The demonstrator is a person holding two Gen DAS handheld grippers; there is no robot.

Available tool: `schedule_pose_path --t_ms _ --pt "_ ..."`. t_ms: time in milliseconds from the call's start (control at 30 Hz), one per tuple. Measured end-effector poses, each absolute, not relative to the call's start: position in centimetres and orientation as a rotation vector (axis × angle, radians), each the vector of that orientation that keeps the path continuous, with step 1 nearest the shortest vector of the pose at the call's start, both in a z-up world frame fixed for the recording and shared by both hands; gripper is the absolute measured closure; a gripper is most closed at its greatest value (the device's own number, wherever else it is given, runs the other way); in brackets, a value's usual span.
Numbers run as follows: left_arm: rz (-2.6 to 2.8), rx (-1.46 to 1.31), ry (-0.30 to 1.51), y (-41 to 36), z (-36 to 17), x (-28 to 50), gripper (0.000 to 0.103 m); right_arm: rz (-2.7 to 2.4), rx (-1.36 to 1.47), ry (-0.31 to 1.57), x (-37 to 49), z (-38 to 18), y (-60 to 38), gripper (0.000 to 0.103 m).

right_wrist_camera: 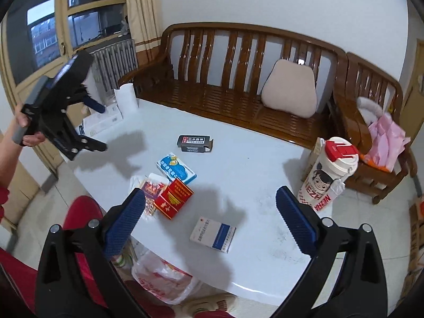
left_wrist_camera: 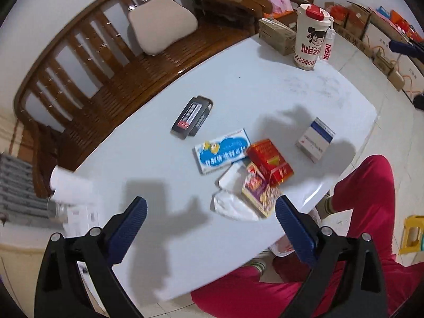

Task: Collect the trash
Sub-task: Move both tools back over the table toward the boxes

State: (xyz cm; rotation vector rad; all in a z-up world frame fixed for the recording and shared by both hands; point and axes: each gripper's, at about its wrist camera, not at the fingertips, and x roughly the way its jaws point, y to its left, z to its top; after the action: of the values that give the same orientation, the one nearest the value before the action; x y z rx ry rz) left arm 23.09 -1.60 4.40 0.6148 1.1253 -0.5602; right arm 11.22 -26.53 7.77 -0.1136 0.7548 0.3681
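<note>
Empty packets lie on the white table: a black box, a blue-and-white box, a red pack, a purple-and-gold pack, crumpled white wrapping and a white box with a blue band. My left gripper is open and empty above the table's near part. My right gripper is open and empty above the table; the white-and-blue box lies below it. The left gripper also shows in the right wrist view.
A tall Nezha cup and a cardboard box stand at the table's far corner. A paper roll stands at the other end. A plastic bag hangs below the table's edge by red-trousered legs. A wooden bench runs behind.
</note>
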Motion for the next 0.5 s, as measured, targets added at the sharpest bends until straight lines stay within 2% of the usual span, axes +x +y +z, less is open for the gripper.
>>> schedule_pose_path --t_ms 233,500 --pt "-0.608 0.74 1.164 -5.1 3.4 28.6 0.008 0.38 -0.056 0.843 15.4 7.9 -25.7 0.007" --pt "-0.656 0.821 1.209 -7.6 -0.7 34.1 0.008 0.371 0.05 0.971 19.6 5.1 -24.7 0.007"
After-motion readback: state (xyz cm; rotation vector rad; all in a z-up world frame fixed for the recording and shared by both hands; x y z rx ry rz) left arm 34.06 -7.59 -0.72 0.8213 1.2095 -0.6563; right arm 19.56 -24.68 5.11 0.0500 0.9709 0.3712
